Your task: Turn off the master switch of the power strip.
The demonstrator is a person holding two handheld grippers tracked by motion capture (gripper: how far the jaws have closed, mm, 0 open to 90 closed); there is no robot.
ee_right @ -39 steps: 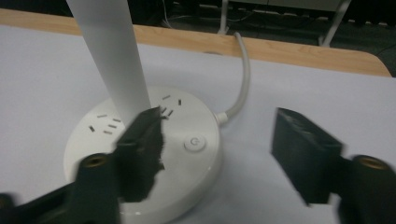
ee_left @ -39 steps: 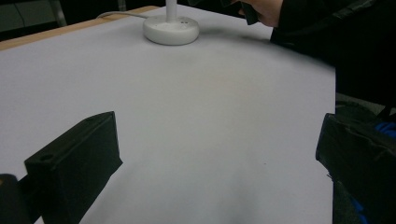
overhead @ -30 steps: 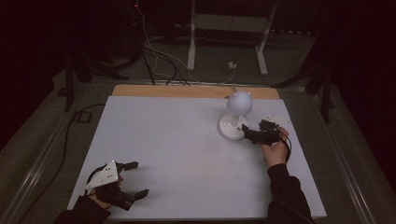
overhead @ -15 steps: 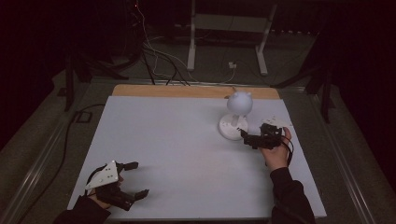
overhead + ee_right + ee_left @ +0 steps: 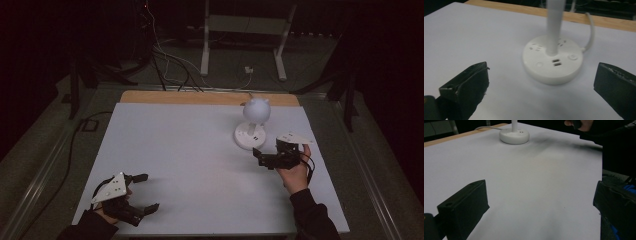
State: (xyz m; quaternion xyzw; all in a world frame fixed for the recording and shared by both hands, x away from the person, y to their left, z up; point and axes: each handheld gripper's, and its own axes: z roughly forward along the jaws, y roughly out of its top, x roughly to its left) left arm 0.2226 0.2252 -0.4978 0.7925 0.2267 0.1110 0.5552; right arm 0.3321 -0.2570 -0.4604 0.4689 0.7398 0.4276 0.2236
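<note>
High view: right claw, wide open and empty, faces the desk lamp base for reach; left claw open, empty, parked on the table.

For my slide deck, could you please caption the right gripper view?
Open right tool facing the white desk lamp's round base on the white table.
</note>
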